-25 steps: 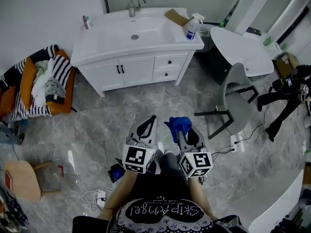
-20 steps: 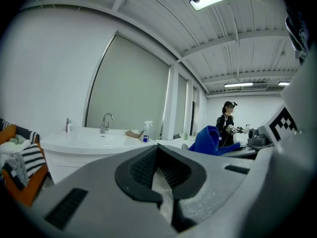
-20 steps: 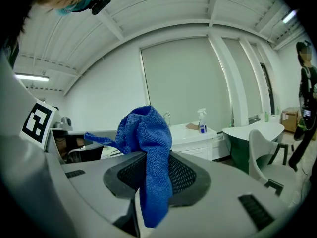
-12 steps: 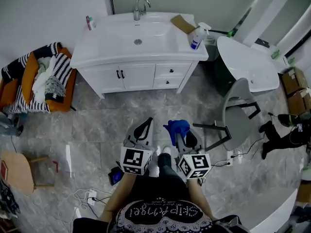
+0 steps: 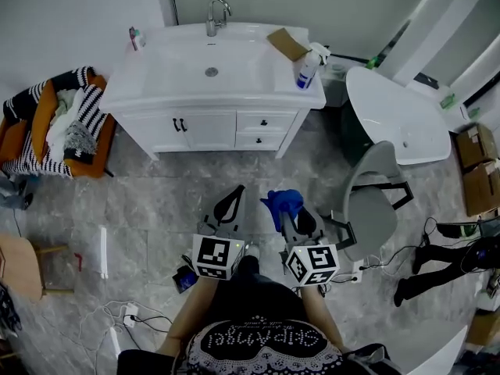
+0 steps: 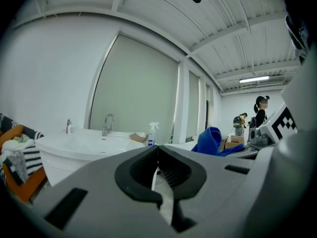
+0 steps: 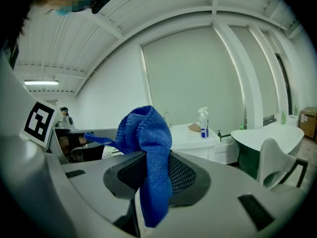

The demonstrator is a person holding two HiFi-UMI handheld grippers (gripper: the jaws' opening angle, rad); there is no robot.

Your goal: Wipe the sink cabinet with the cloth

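The white sink cabinet (image 5: 211, 123) stands against the far wall, with a basin, a tap (image 5: 212, 10) and dark-handled doors and drawers. A blue cloth (image 5: 283, 203) is pinched in my right gripper (image 5: 287, 213), which is shut on it; in the right gripper view the blue cloth (image 7: 148, 152) sticks up and hangs down between the jaws. My left gripper (image 5: 234, 201) is shut with nothing in it, its jaws meeting at the tips in the left gripper view. Both grippers are held low over the floor, well short of the cabinet.
A spray bottle (image 5: 305, 66) and a brown card (image 5: 286, 43) sit on the cabinet's right end. An orange chair with striped laundry (image 5: 58, 131) stands left. A grey chair (image 5: 375, 201) and a white tub (image 5: 398, 112) stand right. Cables (image 5: 141, 315) trail on the marble floor.
The view has shifted, so the cabinet sits slightly more to the left and the person at the right edge has moved down. Both grippers keep their pose; the cloth stays held.
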